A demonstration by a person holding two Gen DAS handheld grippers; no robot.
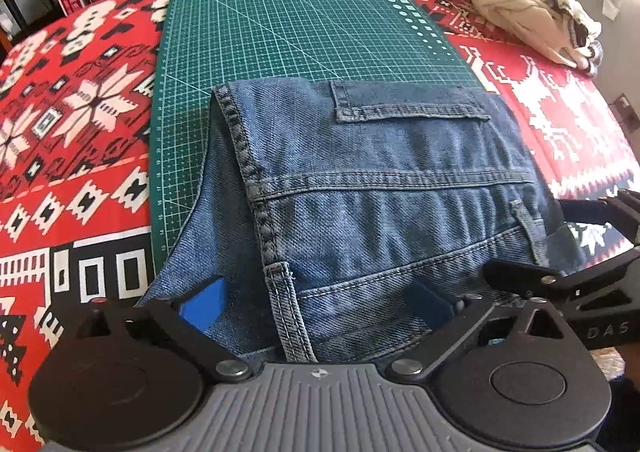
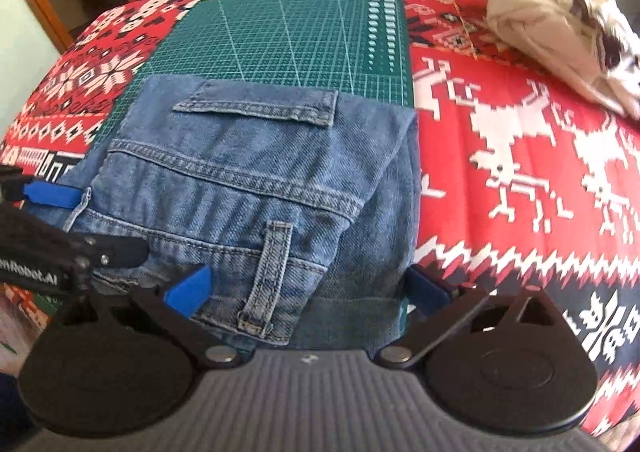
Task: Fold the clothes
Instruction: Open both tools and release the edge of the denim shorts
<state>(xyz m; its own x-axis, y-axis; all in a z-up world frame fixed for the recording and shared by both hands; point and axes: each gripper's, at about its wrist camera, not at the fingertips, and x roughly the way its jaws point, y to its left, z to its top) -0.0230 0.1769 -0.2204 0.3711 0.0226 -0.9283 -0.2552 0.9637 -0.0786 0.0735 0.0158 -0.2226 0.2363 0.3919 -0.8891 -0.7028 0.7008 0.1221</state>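
Note:
Folded blue jeans [image 1: 380,180] lie on the green cutting mat [image 1: 300,32], waistband and belt loops towards me and a back pocket flap on top. My left gripper [image 1: 318,308] is open at the near edge, its blue pads spread wide with the waistband and a belt loop between them. My right gripper [image 2: 308,292] is open too, straddling the right part of the jeans [image 2: 260,180] around another belt loop. The right gripper's black finger [image 1: 520,277] shows at the right edge of the left wrist view. The left gripper's blue pad [image 2: 48,194] shows at the left of the right wrist view.
A red patterned tablecloth [image 1: 80,112] covers the table under the mat [image 2: 300,44]. A crumpled cream garment pile [image 1: 520,8] [image 2: 560,32] sits at the far right. Dark shelves and boxes stand beyond the table's far edge.

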